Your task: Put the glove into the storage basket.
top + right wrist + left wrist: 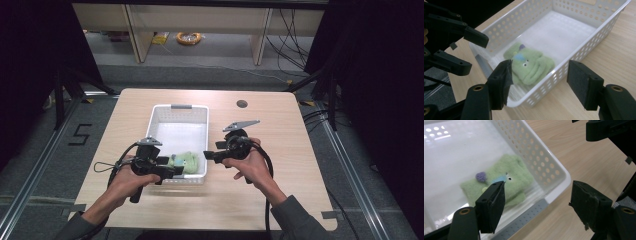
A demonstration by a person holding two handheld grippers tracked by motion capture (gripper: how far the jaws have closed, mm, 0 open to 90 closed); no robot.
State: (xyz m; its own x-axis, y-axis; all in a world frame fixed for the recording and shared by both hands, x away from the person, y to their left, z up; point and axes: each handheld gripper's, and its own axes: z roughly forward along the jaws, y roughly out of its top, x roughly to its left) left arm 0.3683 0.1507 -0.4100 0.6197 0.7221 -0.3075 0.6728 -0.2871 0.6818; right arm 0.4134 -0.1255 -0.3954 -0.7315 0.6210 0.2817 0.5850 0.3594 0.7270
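Two grippers, both at the near end of the white basket (179, 111), one on either side of it. Left gripper (176, 171) sits over the near-left corner, jaws spread wide with nothing between them; in the left gripper view the basket's corner and grey handle strip lie in the gap, untouched. Green plush toy (184, 161) lies flat on the basket floor, tucked into the near end, close against the near wall. It has small eyes, a blue patch and a purple tuft. Right gripper (206, 155) hovers just outside the basket's near-right wall, jaws also wide and empty, aimed across at the toy.

Risks, as judged from here: the toy sits tight to the wall, so a jaw coming down could catch the rim or perforated side and drag or tip the light basket. The plush is soft and flat; a shallow pinch may grab only fuzz and slip. Both grippers converging on one corner could knock together.
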